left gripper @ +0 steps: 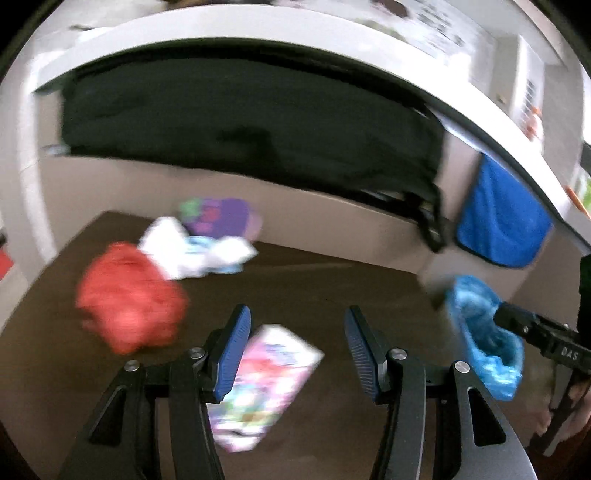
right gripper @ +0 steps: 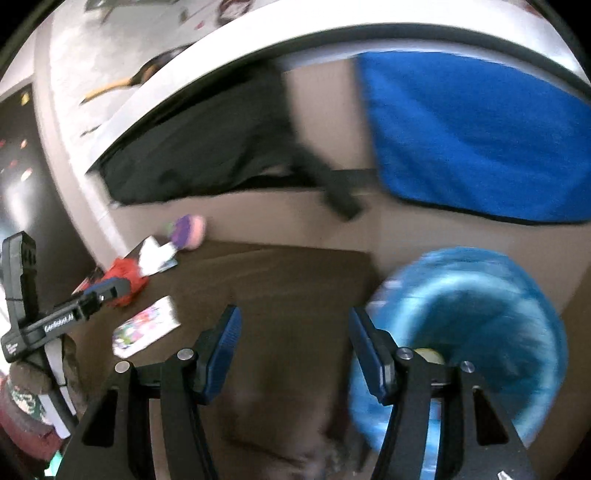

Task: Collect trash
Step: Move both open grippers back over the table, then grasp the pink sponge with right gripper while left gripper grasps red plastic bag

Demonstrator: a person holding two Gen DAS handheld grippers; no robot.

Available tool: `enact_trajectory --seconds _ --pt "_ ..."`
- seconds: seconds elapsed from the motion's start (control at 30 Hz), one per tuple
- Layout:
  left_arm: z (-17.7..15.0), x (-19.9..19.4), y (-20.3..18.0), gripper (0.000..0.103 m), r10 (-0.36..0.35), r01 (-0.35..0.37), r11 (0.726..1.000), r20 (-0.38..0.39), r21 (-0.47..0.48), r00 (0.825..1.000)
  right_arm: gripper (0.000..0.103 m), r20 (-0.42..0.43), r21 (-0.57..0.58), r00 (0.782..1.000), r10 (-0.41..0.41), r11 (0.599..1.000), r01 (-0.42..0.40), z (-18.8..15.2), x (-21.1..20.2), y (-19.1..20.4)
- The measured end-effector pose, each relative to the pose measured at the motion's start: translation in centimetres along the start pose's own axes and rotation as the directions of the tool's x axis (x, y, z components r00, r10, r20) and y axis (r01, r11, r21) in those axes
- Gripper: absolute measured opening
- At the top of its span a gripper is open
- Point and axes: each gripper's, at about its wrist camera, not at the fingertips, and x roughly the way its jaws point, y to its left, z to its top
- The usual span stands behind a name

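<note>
on the brown mat [left gripper: 332, 295], blurred trash: red crumple [left gripper: 129, 299], pink wrapper [left gripper: 266, 384].

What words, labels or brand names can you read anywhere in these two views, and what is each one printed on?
"DAS": white letters on the black body of the right gripper, seen from the left wrist view.
White lettering on the left gripper body, seen from the right wrist view: blurred, not readable.
Print on the pink printed packet: blurred, unreadable.
Print on the white crumpled wrapper: blurred, unreadable.
Papers on the wall: too blurred to read.
</note>
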Motion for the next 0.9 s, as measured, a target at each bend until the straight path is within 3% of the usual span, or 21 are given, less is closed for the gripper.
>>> enact_trajectory --seconds 0.23,0.5,0.63,0.73,0.9 --pt "-0.4 -2.2 8.8 0.055 0.082 -0.078 0.99 0.035 -0.121 0.996 0.057 -0.14 -0.093 0.984 0.113 0.988 -0.127 0.2 5.5 8.2" --pt "1.0 -0.1 13.7 0.06 0.066 -0.06 0.981 0.025 -0.185 0.997 0.057 -0.157 -0.272 0.985 0.068 0.956 -0.11 2.0 9.8 15.0" --pt "1.7 2.8 16.0 0.062 0.098 -0.106 0.97 -0.045 -0.22 0.994 0.057 -0.156 -0.316 0.986 0.052 0.943 -0.1 3.3 12.0 16.4" --pt "1.5 4.0 17.0 0.074 0.048 -0.063 0.96 -0.062 -0.272 0.997 0.057 -0.147 -0.326 0.988 0.054 0.94 -0.1 4.6 13.3 17.2" --pt "0.9 4.9 17.8 0.074 -0.051 0.023 0.944 -0.078 -0.328 0.996 0.057 -0.154 -0.329 0.986 0.063 0.938 -0.111 6.3 16.3 18.5"
